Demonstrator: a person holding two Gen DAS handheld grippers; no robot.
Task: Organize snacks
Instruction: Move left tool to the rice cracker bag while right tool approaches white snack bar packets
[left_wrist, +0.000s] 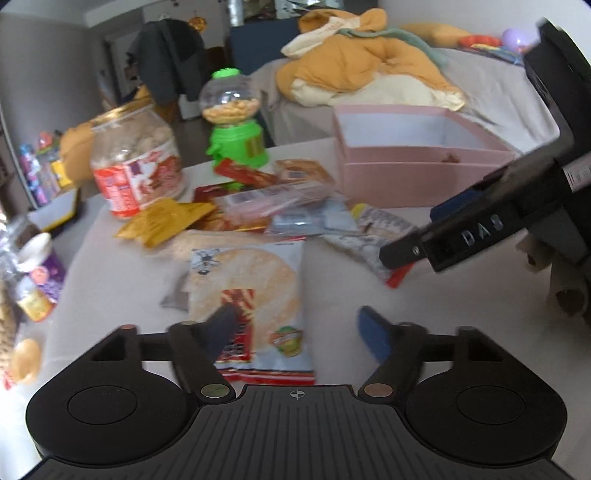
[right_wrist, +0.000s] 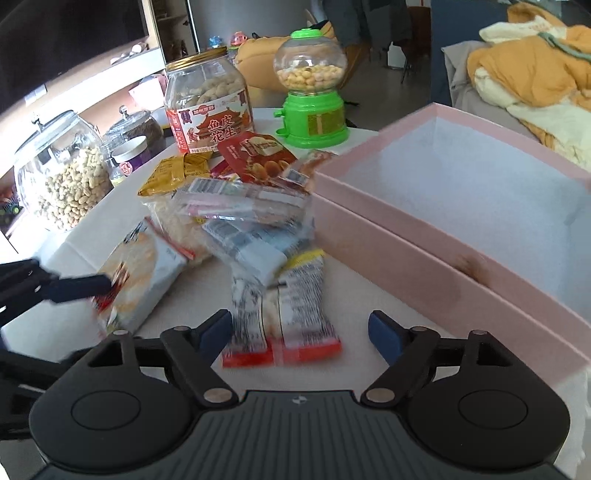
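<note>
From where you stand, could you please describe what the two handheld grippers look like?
Both are matte black. The left gripper and right gripper each have blue finger pads, two round housings, brass-coloured pivot pins, a ribbed centre plate with a crosshair mark. The right gripper's side reads "DAS". No cables or sleeves show.

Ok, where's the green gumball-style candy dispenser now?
Green candy dispenser stands at the table's far edge in both views, right of the red-labelled peanut jar, behind the snack pile.

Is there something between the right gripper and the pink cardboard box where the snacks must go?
Nothing visible blocks it. The right gripper is open over a white snack packet with a red edge lying flat on the table. The open pink cardboard box stands just right of it, and the bare table strip between holds nothing.
</note>
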